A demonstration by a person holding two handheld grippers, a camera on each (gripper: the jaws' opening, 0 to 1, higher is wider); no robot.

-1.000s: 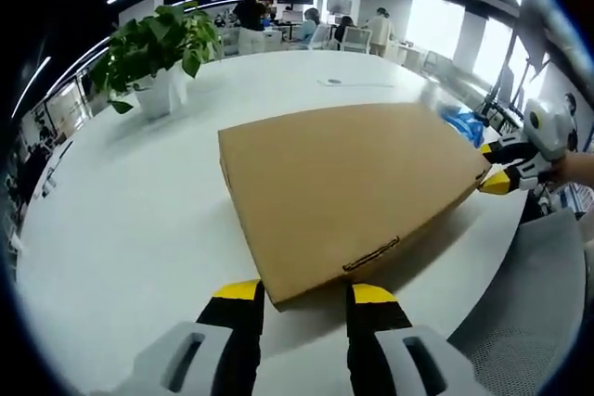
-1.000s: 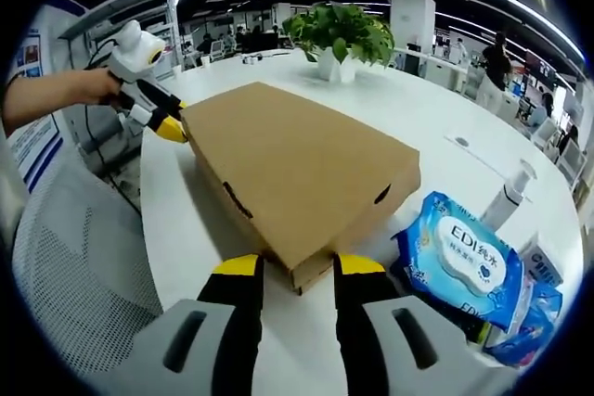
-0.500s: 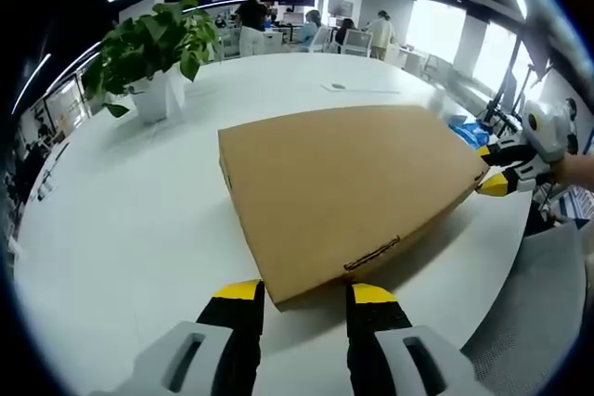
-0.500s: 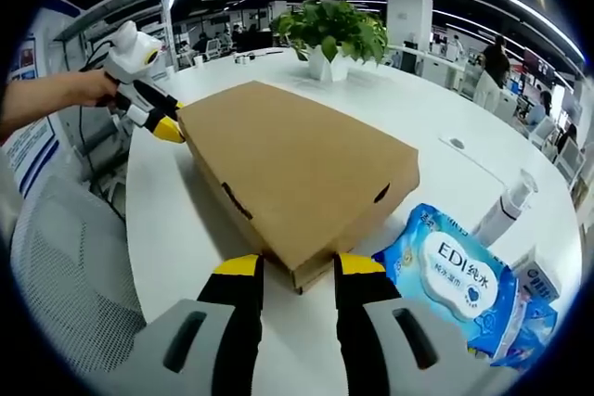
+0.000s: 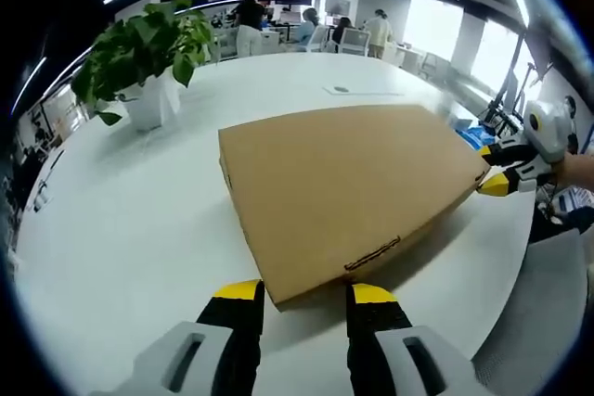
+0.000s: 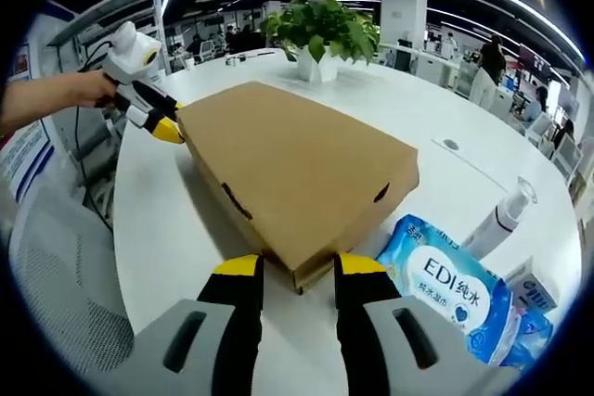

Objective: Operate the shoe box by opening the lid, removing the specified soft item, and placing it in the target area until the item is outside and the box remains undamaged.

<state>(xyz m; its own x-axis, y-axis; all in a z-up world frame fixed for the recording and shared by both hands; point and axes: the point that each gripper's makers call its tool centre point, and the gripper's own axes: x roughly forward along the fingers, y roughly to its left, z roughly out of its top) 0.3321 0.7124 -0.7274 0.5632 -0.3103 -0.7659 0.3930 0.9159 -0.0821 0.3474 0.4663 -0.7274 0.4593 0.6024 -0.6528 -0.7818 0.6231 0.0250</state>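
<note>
Cardboard shoe box lies closed on the white table, our left gripper and right gripper each spread astride opposite corners; we judge uneven lifting could tear its lid.

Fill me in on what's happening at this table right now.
A person holds a gripper in each hand at opposite corners of a closed cardboard shoe box on a white table. The left gripper and right gripper each straddle a corner, jaws open. The lid is not yet lifted. A wet-wipes pack lies beside it.
</note>
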